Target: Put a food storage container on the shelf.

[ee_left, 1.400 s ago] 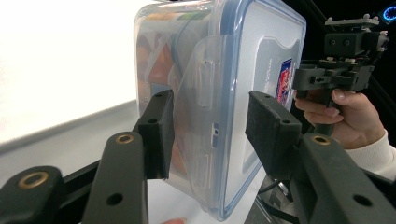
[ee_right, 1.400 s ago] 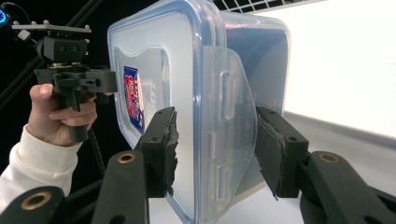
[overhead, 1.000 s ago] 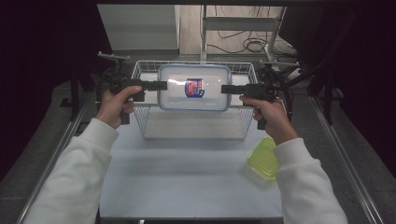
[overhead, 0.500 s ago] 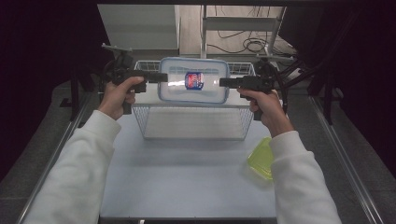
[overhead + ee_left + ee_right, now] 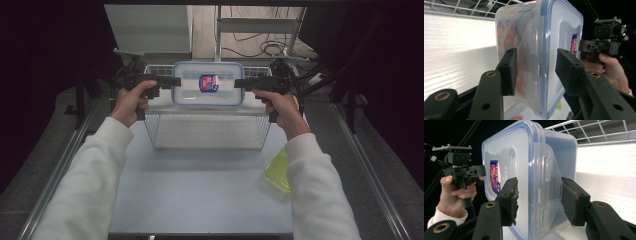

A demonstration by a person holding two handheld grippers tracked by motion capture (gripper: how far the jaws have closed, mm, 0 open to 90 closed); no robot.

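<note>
A clear plastic food container (image 5: 207,84) with a blue-rimmed lid and a red-and-blue label hangs in the air over the back of a wire basket (image 5: 151,122). My left gripper (image 5: 176,80) is shut on its left end and my right gripper (image 5: 239,82) on its right end. In the left gripper view the jaws (image 5: 536,70) clamp the container (image 5: 544,40) by its latch flap, lid on the right. From the right gripper view, the jaws (image 5: 539,200) squeeze the container's (image 5: 524,165) other latch end. Orange contents show faintly inside.
The wire basket stands on a pale table (image 5: 200,195) with a white liner on its floor. A yellow-green lid (image 5: 277,172) lies at the table's right, beside my right sleeve. Metal rails run along both table sides; dark stands and cables crowd the back.
Both grippers have lifted the container up out of the basket and carried it a little farther back. The hands rose with it.
</note>
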